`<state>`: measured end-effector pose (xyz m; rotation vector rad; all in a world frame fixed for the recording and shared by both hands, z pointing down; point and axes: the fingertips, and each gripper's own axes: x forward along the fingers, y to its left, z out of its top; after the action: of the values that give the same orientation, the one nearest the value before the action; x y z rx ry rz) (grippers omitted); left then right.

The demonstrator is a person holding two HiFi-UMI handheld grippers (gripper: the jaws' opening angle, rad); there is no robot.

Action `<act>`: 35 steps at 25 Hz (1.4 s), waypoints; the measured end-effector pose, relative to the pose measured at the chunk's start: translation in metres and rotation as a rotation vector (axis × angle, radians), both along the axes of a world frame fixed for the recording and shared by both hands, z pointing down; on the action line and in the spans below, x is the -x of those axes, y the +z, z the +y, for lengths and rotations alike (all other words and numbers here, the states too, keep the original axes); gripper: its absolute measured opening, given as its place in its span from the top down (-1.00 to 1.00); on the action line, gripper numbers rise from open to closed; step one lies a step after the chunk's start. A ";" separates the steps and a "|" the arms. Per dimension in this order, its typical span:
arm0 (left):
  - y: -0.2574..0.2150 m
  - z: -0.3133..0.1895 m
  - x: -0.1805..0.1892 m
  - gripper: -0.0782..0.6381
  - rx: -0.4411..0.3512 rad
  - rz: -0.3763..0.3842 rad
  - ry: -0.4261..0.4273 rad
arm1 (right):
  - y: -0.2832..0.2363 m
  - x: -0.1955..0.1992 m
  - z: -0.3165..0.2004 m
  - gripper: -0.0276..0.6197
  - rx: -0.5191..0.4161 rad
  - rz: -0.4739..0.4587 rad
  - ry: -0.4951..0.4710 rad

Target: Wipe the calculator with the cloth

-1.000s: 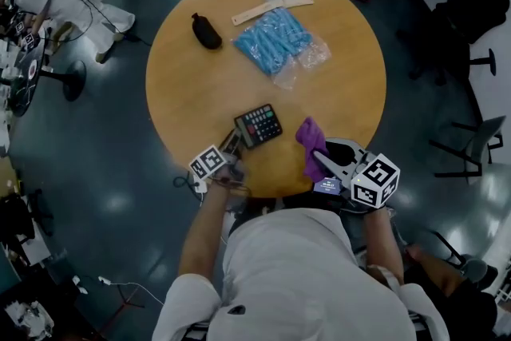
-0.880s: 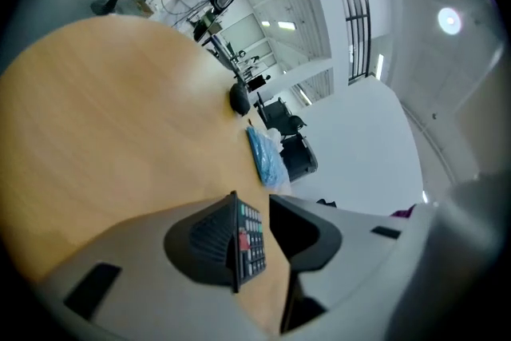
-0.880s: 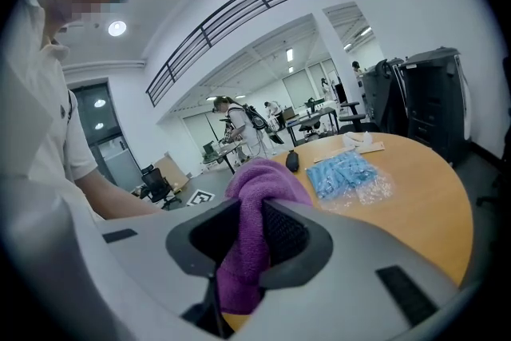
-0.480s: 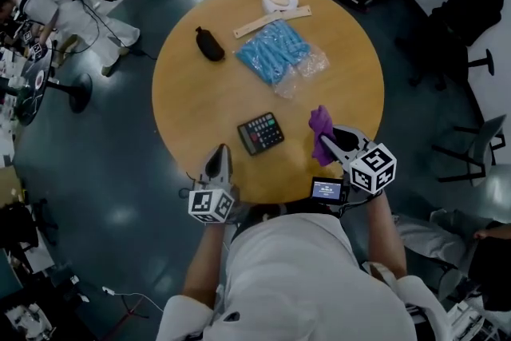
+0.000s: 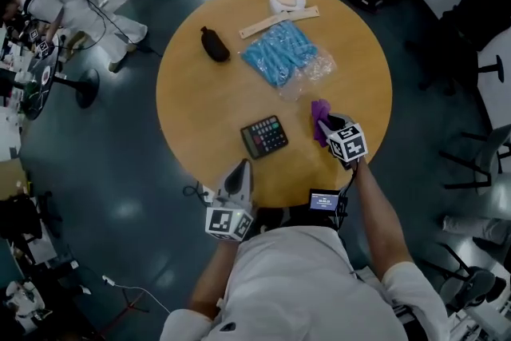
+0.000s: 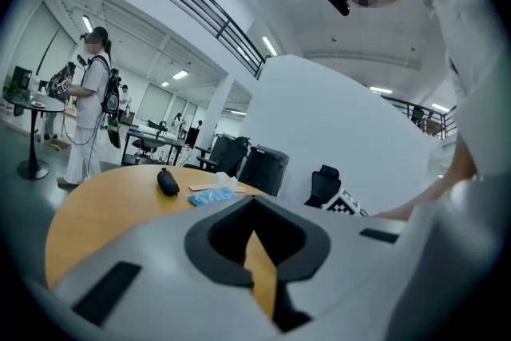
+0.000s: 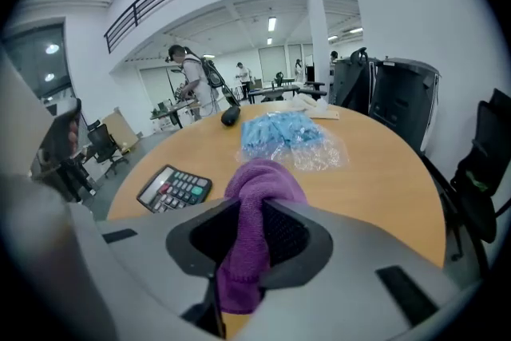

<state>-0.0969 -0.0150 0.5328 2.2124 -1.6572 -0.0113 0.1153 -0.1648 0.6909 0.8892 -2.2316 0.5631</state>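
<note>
- Holding the cloth between its jaws, the right gripper is clamping a bunched purple fold. The jaws are standing narrow, with the bunch bulging past the tips.
- Hanging just ahead of the tips, the cloth is not yet touching the calculator, which is lying flat ahead and to the left of this gripper, near but apart.
- Lying further ahead, just beyond the cloth, is the blue packet in clear plastic.
- Pointing out across the table from its near edge, the left gripper is carrying nothing; its jaws are drawn together at the tips. The calculator is lying ahead of it and to its right, well apart.
- Risk, judged: the calculator is resting loose on a smooth top with nothing bracing it, so a sideways stroke may be pushing it along rather than wiping it.
- Risk, judged: the grip is taking only one fold, so dragging friction may be pulling the cloth out of the jaws.
- Risk, judged: pressing too low may be bringing the hard jaw tips onto the keys.
- Risk, judged: a stroke running forward may be snagging the plastic.
</note>
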 end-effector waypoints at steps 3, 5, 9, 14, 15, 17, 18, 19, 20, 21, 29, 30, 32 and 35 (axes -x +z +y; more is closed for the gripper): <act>0.004 0.002 0.001 0.76 0.015 -0.005 0.003 | 0.031 0.006 -0.003 0.64 0.032 0.040 -0.011; 0.006 0.005 0.003 0.76 0.026 -0.010 -0.006 | 0.046 0.011 -0.001 0.64 0.056 0.050 -0.016; 0.009 0.009 0.010 0.76 0.035 0.006 -0.034 | 0.067 0.026 0.003 0.64 0.099 0.063 -0.023; 0.012 0.014 0.007 0.77 0.026 -0.013 -0.021 | 0.088 0.029 0.016 0.63 0.122 0.102 -0.029; 0.012 0.015 0.008 0.77 0.025 -0.012 -0.024 | 0.089 0.030 0.017 0.63 0.120 0.103 -0.025; 0.013 0.016 0.013 0.76 0.030 0.011 -0.038 | 0.090 0.034 0.017 0.60 0.124 0.100 -0.021; 0.013 0.017 0.015 0.76 0.033 0.027 -0.047 | 0.091 0.035 0.018 0.57 0.132 0.099 -0.025; 0.014 0.018 0.018 0.77 0.037 0.038 -0.055 | 0.091 0.037 0.018 0.54 0.140 0.102 -0.036; 0.014 0.018 0.019 0.77 0.040 0.042 -0.058 | 0.091 0.038 0.018 0.50 0.148 0.108 -0.051; 0.015 0.018 0.020 0.77 0.041 0.041 -0.056 | 0.091 0.039 0.018 0.43 0.152 0.116 -0.066; 0.004 0.016 0.022 0.77 0.017 0.064 -0.045 | 0.048 0.034 0.021 0.27 0.058 0.125 -0.078; 0.001 0.016 0.022 0.76 0.004 0.061 -0.035 | 0.034 0.034 0.021 0.27 0.028 0.112 -0.070; -0.010 0.014 0.023 0.76 -0.017 0.062 -0.035 | -0.006 0.036 0.021 0.27 -0.058 0.066 -0.053; -0.043 0.015 0.025 0.77 -0.065 0.044 -0.053 | -0.102 0.038 0.031 0.46 -0.266 -0.055 -0.011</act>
<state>-0.1223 -0.0001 0.4900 2.1986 -1.7140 -0.1285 0.0770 -0.1339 0.5887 1.0030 -2.3974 0.2917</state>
